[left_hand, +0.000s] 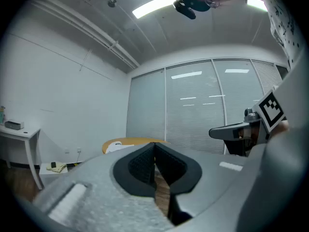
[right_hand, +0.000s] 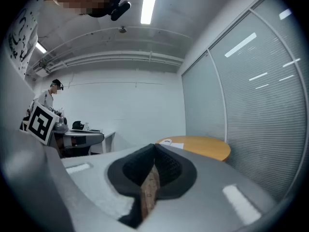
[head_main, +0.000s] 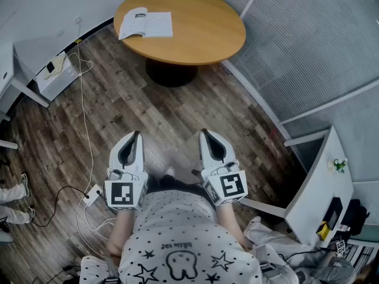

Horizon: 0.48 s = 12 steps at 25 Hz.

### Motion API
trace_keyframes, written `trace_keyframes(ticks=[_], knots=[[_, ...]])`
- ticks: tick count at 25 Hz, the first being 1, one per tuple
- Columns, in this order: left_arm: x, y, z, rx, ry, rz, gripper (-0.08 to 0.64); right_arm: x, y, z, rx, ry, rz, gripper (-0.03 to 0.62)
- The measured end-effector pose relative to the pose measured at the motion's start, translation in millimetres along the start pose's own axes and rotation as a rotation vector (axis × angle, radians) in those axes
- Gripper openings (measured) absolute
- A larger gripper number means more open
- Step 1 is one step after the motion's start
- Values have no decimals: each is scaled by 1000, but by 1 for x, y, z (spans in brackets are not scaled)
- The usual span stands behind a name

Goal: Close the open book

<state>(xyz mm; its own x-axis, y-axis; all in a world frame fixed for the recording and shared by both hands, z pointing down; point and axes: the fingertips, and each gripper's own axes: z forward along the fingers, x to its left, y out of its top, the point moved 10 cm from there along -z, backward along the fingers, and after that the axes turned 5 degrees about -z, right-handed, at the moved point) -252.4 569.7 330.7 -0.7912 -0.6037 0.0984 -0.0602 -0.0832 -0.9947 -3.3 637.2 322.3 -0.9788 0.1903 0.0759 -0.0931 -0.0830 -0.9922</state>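
- Evidently not started: the book (head_main: 146, 24) lay open on the round worktop (head_main: 204, 37), near its left edge.
- Left hand-held gripper (head_main: 137, 136) and right hand-held gripper (head_main: 205, 134): jaws closed, empty, well apart from the book.
- Remaining, by my judgement: approach, then fold one half over.

Open book (head_main: 145, 25): white pages up, flat, round table's left edge.

You are holding the right gripper (right_hand: 154, 152) with jaws meeting, nothing between them. Beyond the jaws, slightly right: round table (right_hand: 207, 149), open book (right_hand: 170, 143) lying on it.
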Motion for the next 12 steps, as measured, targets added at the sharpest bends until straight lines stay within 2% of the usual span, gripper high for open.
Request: trace_keyframes(ticks=[5, 12], knots=[[3, -3, 2, 26, -1, 24, 9, 2, 2, 7, -5, 12, 8, 5], [13, 4, 12, -5, 2, 22, 9, 3, 3, 22, -8, 21, 8, 5]])
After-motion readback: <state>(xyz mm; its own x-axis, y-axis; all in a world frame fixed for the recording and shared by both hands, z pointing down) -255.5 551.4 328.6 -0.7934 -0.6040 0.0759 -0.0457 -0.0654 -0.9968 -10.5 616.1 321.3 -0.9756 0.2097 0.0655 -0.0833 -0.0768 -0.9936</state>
